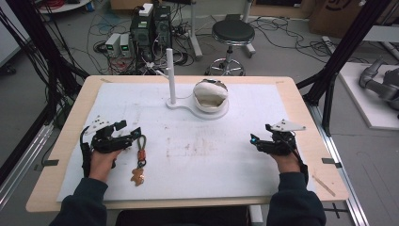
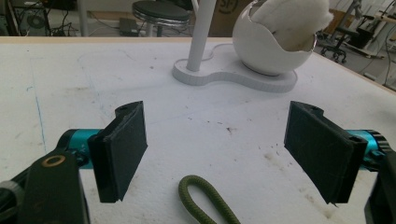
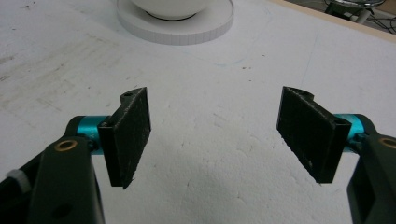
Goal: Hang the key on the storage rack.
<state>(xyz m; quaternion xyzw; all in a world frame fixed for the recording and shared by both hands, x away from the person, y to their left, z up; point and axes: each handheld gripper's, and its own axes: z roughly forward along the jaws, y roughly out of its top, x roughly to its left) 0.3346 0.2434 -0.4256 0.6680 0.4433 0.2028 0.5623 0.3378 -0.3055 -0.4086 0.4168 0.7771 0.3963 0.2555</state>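
Your left hand-held gripper [image 1: 126, 130], jaws wide and empty, sits just left of the keychain [image 1: 139, 160], whose long axis runs near-to-far; your right hand-held gripper [image 1: 261, 136], also wide, is well apart.

Even overhead light (soft shadows), sharp

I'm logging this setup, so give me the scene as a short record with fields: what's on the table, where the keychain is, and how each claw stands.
surface: white foam sheet on a wooden table
stand: white post stand at the far middle
bowl: white egg-shaped bowl on the stand's base, holding a white cloth
keychain: keychain with green cord loop, just right of the left claw
left claw: open, cord loop near its jaws, untouched
right claw: open, nothing between its jaws
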